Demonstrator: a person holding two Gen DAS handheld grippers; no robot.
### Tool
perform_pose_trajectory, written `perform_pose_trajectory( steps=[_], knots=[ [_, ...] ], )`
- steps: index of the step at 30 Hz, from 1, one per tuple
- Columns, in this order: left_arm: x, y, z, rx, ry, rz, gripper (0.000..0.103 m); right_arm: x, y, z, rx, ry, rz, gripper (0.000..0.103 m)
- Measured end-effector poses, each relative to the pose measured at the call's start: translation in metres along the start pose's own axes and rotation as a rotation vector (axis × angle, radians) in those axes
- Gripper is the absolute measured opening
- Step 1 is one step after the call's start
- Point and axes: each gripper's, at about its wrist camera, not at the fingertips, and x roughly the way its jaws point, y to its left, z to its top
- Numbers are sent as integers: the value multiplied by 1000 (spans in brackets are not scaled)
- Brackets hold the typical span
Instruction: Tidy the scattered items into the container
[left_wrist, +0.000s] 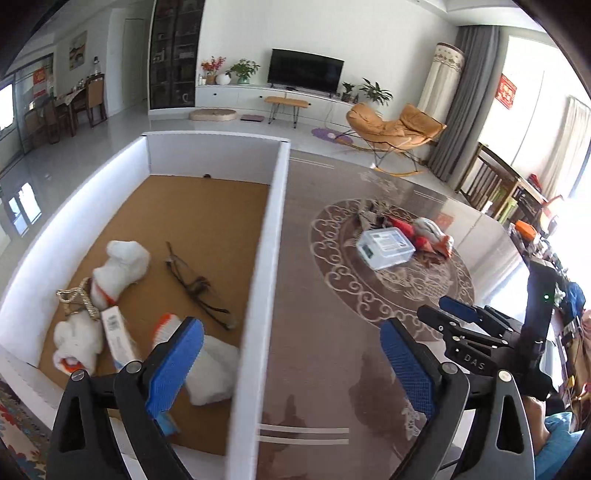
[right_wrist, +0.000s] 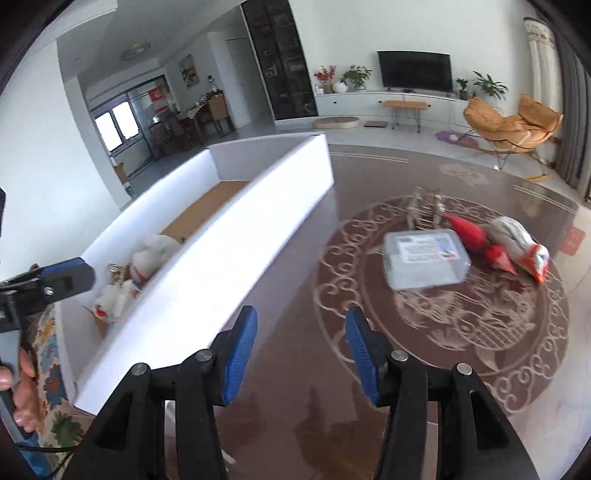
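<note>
Left wrist view: left gripper (left_wrist: 291, 354) spread wide and empty astride the near wall of the white container (left_wrist: 275, 206), which already holds white gloves (left_wrist: 122, 266), a small carton (left_wrist: 118, 332) and glasses (left_wrist: 195, 286); still out on the table (left_wrist: 332, 369): a clear plastic box (left_wrist: 386, 247), a red item (left_wrist: 404, 227), another glove (left_wrist: 434, 232). Right wrist view: right gripper (right_wrist: 301, 345) part open, nothing between the fingers, aimed at the blurred clear plastic box; container contents mostly hidden behind its wall, a dark tangle beyond the box not identifiable.

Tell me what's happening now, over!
Left gripper open, empty, above white cardboard box. Right gripper open, empty. Clear plastic lidded case on table, waiting. Nothing blocking.
</note>
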Motion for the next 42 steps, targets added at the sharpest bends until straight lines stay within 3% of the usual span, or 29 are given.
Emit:
perform_pose_trajectory(
  steps=[4,6,10,13,19,23,27,42],
  knots=[
    [55,-80,-27,79,80,-65,98,-23,-93,-45,112,41,-181,51],
    [85,-112,-38,113,111,-59,98,-41,-124,-60,139,36,-240,51],
    [131,-155,-47,152,139,-47,98,-57,-161,-76,173,25,-312,51],
    [150,-174,-44,184,137,-23,98,-61,-180,-84,207,20,-320,51],
    [166,-187,-43,240,125,40,99,-59,-197,-89,254,3,-308,51],
    [169,-187,-42,244,134,32,103,-52,-193,-86,239,16,-331,52],
    [172,-186,-42,243,132,30,103,-44,-183,-84,190,42,-352,61],
    [171,-185,-42,244,132,30,103,-43,-185,-86,189,41,-345,63]
  ],
)
